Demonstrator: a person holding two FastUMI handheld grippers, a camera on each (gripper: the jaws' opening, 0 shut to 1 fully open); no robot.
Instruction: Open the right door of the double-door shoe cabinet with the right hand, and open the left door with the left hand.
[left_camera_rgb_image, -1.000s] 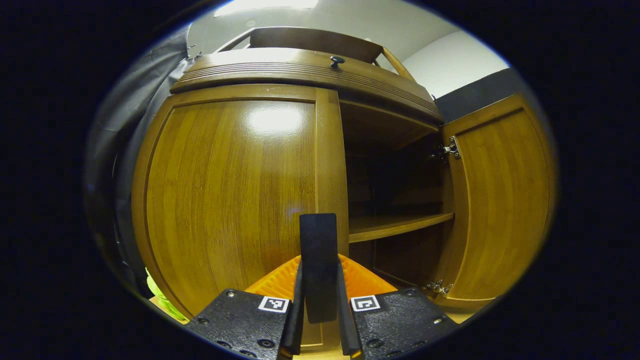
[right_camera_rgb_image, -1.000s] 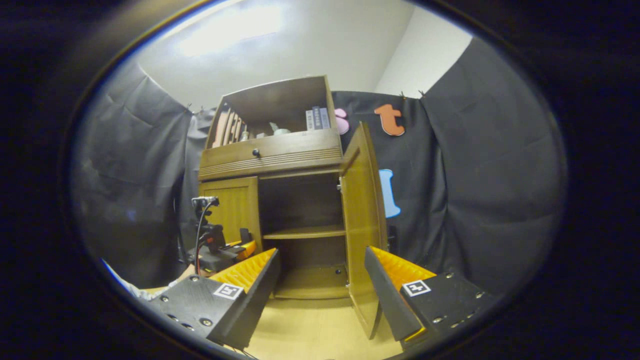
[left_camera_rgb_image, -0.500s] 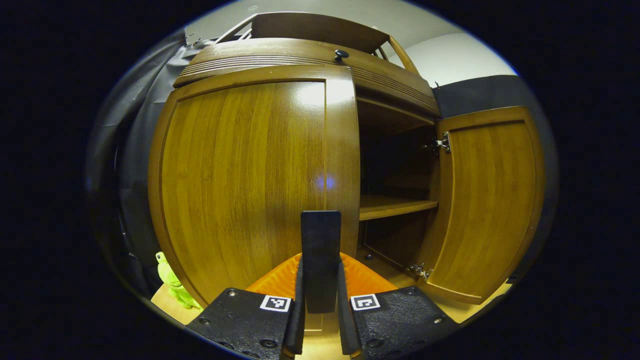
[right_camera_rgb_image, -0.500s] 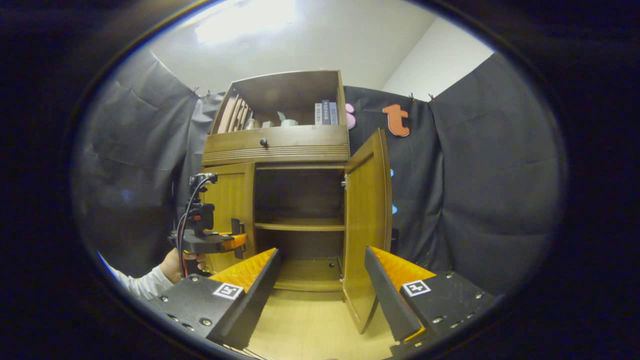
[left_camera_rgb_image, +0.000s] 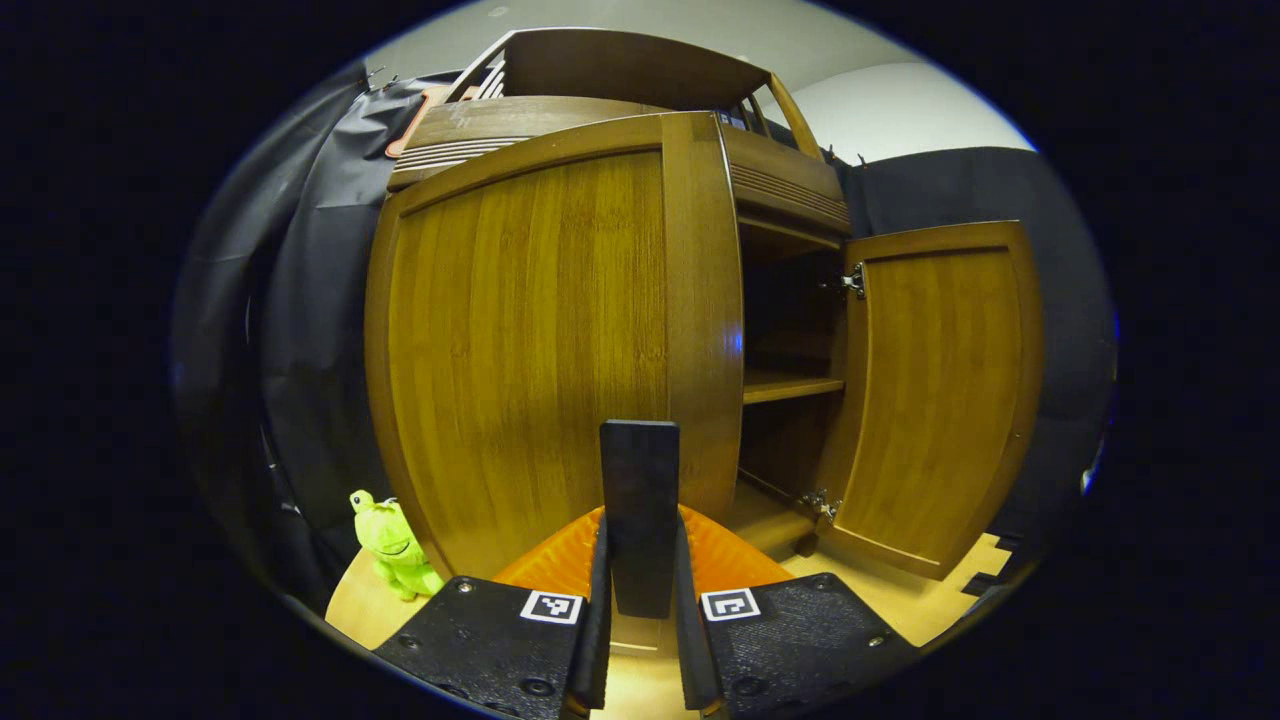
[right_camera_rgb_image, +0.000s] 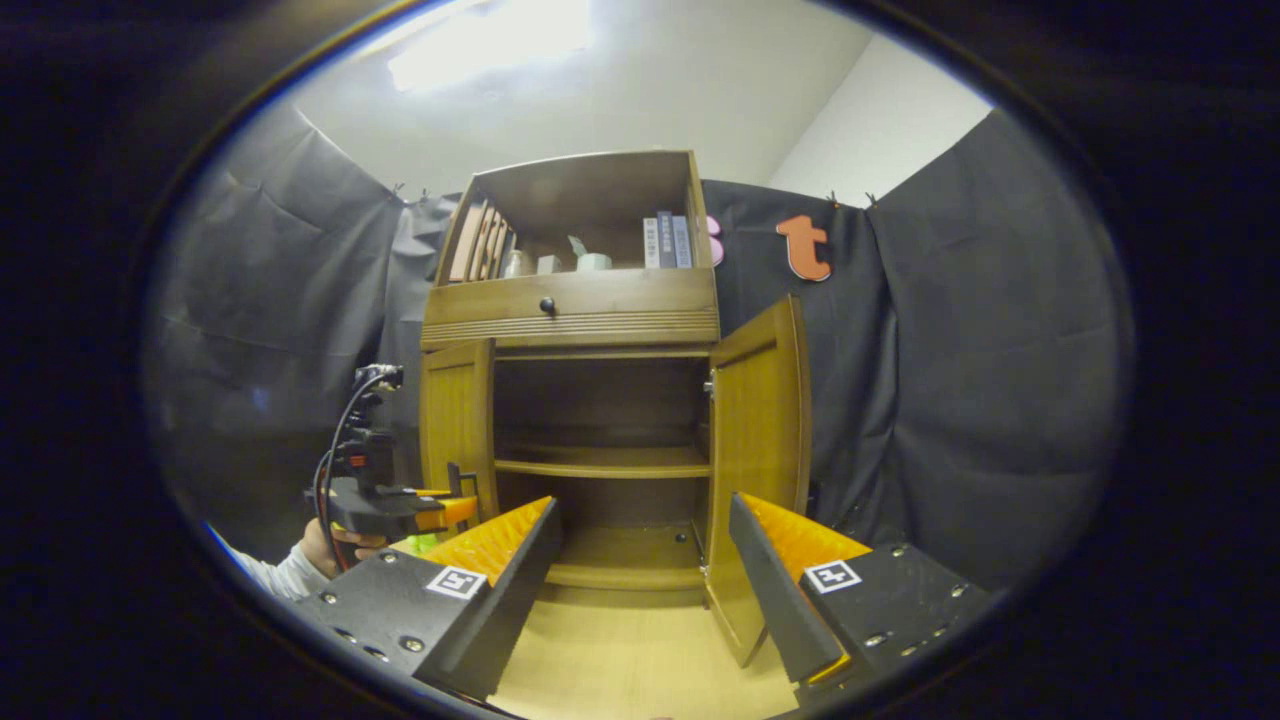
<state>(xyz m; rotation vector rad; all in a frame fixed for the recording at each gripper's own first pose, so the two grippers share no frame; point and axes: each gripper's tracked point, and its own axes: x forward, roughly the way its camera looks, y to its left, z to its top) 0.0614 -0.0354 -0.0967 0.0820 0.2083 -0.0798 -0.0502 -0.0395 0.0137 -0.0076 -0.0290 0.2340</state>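
Black cloth walls enclose a wooden shoe cabinet standing on a pale wood floor. Its right door stands wide open. The left door is partly swung out, its dark handle clamped between the fingers of the left claw. The right claw hangs spread and empty before the cabinet. A green plush toy sits beside the left door.

Inventory by count: one brown wooden double-door shoe cabinet; two hinged wooden doors, left door and right door; one black round drawer knob; two claws, left claw and right claw; one bright green plush frog toy on the floor.
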